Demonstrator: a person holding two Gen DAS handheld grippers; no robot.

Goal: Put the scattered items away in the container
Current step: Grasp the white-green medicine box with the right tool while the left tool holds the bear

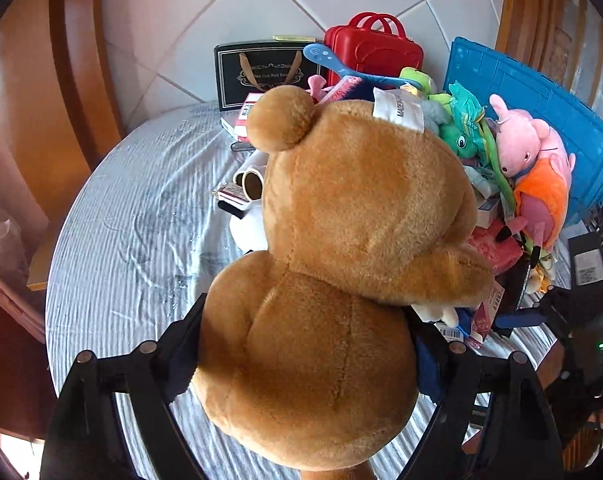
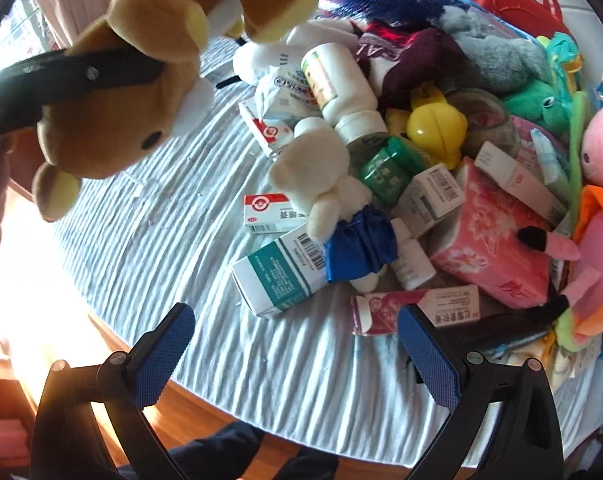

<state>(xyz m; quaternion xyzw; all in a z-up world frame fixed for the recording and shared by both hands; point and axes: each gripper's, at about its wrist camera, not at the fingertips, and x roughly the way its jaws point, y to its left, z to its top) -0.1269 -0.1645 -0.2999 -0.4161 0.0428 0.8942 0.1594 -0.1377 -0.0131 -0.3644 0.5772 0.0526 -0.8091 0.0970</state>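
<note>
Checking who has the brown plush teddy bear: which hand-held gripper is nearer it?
Left. The left hand-held gripper clamps the brown plush teddy bear; the right hand-held gripper hangs open below, apart from it.

Teddy bear (image 1: pixel 333 248) before toy heap (image 1: pixel 497 152).

left half of the worktop (image 2: pixel 149 240) lies bare, so there's room to pass there. right half is choked: boxes (image 2: pixel 279 276), bottles (image 2: pixel 341 84) and plush toys piled touching each other, w/ a pink pack (image 2: pixel 489 240) and pig (image 1: pixel 533 168) at the far right. blue crate (image 1: pixel 541 92) stands behind the pile, red case (image 1: pixel 373 50) and black bag (image 1: pixel 261 72) at the back edge. the bear (image 1: pixel 333 260) hangs over the near worktop, filling the left tongs' (image 1: pixel 307 344) view. right tongs (image 2: pixel 295 344) gape over bare cloth by the pile's near edge.
</note>
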